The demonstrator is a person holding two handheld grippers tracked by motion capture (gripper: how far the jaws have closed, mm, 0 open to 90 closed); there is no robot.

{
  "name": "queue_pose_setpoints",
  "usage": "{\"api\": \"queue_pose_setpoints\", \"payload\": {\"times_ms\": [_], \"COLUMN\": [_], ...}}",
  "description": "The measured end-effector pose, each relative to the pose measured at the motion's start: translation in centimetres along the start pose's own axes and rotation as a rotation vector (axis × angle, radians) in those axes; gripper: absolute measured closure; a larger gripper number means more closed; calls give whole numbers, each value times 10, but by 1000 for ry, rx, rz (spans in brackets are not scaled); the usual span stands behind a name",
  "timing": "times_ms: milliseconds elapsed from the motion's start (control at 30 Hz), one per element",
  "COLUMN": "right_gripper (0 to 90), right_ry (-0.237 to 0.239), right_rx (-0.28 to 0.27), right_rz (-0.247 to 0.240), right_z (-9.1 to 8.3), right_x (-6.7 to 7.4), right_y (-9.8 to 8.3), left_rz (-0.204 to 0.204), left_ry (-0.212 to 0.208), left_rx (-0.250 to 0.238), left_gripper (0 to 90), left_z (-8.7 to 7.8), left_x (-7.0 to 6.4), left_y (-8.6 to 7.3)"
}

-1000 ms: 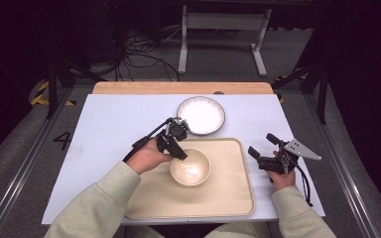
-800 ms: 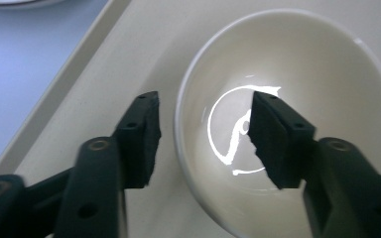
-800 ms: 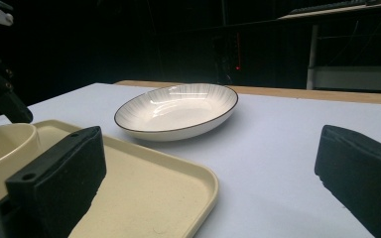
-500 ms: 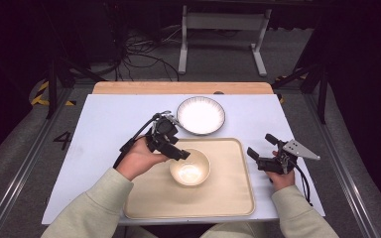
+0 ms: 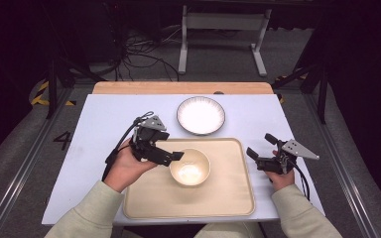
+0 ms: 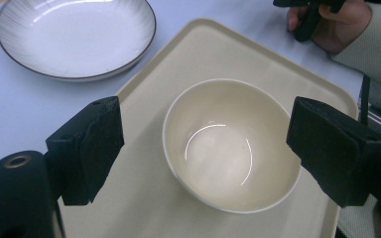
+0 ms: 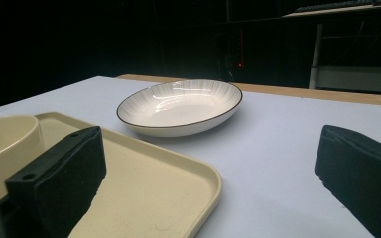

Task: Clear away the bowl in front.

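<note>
A cream bowl (image 5: 190, 167) stands empty on a cream tray (image 5: 228, 198). My left gripper (image 5: 171, 147) hovers just left of the bowl's rim, open. Its jaws have just been opening, and nothing sits between the pads. In the left gripper view the left gripper (image 6: 208, 119) looks down on the bowl (image 6: 228, 148), which lies beyond the pads. My right gripper (image 5: 261, 146) rests open at the tray's right edge, holding nothing. In the right gripper view the right gripper (image 7: 213, 148) faces a white plate (image 7: 181, 106) across the tray's corner (image 7: 178, 188).
The white plate with a dark rim (image 5: 201, 115) lies on the white tabletop (image 5: 104, 119) just behind the tray, also near the top left of the left gripper view (image 6: 74, 37). A wooden strip (image 5: 178, 88) borders the table's far edge. Metal frame legs stand beyond.
My left gripper has drawn back to the left and lifted off the bowl's rim, with its jaws spreading apart. The bowl stays on the tray. The right hand has kept still.
</note>
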State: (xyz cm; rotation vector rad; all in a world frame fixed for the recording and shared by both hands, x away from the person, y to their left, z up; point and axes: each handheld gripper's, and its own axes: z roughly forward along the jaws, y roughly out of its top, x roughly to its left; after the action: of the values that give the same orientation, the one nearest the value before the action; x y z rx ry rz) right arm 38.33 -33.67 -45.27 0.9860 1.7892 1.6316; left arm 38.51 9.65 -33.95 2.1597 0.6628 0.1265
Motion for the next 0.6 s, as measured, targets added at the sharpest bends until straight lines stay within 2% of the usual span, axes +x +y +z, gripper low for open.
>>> {"api": "queue_pose_setpoints", "payload": {"times_ms": [167, 233, 333, 433, 567, 600], "right_gripper": [0, 0, 0, 0, 0, 0], "right_ry": [0, 0, 1, 1, 0, -1], "right_rx": [-1, -2, -3, -3, -3, -3], "right_rz": [-1, -1, 0, 3, 7, 6], "right_z": [0, 0, 0, -1, -1, -2], "right_x": [0, 0, 0, 0, 0, 0], "right_y": [0, 0, 0, 0, 0, 0], "left_rz": [3, 26, 45, 67, 65, 65], "left_ry": [0, 21, 18, 17, 23, 23], "left_rx": [-83, -105, -133, -183, -256, -256], "left_gripper": [150, 143, 137, 126, 107, 102], "left_z": [-14, -16, -20, -24, -29, -29], "left_x": [-1, -2, -3, -2, 2, 2], "left_y": [-10, -13, -18, -25, -35, -35]}}
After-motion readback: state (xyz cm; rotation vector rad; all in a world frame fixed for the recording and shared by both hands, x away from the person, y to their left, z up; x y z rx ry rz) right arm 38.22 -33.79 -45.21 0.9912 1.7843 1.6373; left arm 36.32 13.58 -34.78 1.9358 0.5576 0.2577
